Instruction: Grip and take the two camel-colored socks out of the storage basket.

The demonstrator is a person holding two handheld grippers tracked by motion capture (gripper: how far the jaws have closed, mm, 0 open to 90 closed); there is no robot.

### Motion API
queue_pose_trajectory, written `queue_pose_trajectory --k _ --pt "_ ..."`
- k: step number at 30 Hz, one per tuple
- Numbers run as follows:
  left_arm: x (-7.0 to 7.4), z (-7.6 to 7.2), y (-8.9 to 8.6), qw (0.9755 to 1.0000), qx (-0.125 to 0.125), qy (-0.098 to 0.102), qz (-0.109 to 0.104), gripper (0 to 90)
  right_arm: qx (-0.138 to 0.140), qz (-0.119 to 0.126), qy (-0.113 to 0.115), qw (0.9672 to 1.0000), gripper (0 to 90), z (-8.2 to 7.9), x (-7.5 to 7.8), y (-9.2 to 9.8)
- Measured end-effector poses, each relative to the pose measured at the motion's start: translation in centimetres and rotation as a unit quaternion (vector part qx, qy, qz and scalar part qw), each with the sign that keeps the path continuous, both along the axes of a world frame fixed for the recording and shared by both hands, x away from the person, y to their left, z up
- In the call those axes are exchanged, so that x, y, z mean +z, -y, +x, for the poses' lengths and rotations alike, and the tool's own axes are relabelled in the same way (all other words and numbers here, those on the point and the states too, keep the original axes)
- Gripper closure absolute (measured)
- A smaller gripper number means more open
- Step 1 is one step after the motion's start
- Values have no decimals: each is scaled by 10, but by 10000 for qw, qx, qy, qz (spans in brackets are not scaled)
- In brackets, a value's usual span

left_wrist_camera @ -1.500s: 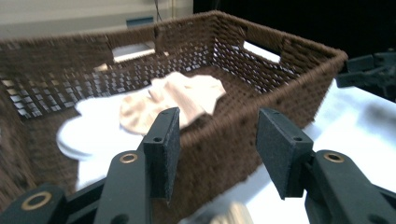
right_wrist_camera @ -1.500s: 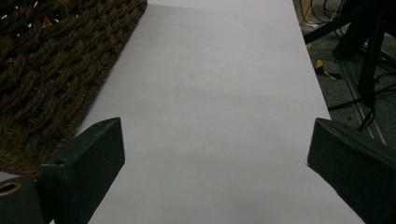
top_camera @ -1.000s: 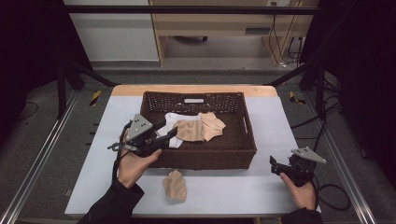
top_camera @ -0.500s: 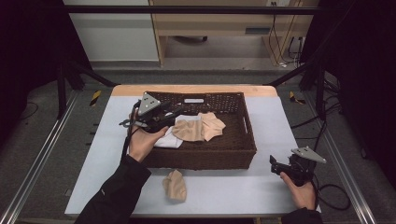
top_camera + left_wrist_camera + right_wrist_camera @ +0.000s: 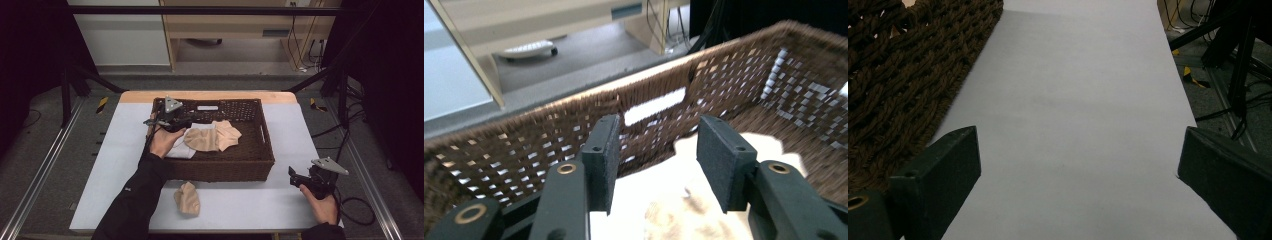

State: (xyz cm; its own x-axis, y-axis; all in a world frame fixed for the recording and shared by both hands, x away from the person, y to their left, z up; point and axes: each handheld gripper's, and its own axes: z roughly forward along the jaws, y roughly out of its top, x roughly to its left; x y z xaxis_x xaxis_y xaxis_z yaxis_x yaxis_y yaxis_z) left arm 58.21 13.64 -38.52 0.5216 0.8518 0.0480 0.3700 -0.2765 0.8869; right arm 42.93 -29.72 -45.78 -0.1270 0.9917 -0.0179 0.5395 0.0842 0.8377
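A brown wicker basket (image 5: 250,165) stands mid-table, holding a white cloth (image 5: 181,149) and beige cloths (image 5: 215,136). My left gripper (image 5: 184,121) reaches into the basket's back left part, low over the cloths. In the left gripper view its jaws (image 5: 656,160) stand apart with nothing between them, having just been closing a little above pale cloth (image 5: 674,200). Another beige cloth (image 5: 187,198) lies on the table in front of the basket. My right gripper (image 5: 293,175) rests at the front right, jaws wide open (image 5: 1078,165) over bare tabletop.
The white table (image 5: 125,160) has free surface left and right of the basket. The basket wall (image 5: 903,85) lies close to the left of the right gripper. Metal frame rails run along both table sides, and cables (image 5: 357,205) trail off at the right.
The left hand has moved away from me and to the right, from the basket's left front edge deeper into the basket. The right hand has stayed put.
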Motion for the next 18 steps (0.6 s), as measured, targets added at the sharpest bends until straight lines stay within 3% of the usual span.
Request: queue_pose_trajectory --k 8,11,14,18 --pt "-29 12 -1 9978 -80 -579 297 552 -4 23 -35 10000 39 0 -1 -1" --pt "-29 11 0 9978 -77 -555 347 555 0 -6 -39 10000 39 1 -1 -1" --pt "-33 11 2 9961 -127 -683 548 554 -5 -17 -38 10000 40 2 -2 -1" --pt "-38 12 2 9946 -127 -806 639 551 -1 -12 -38 10000 40 1 -2 -2"
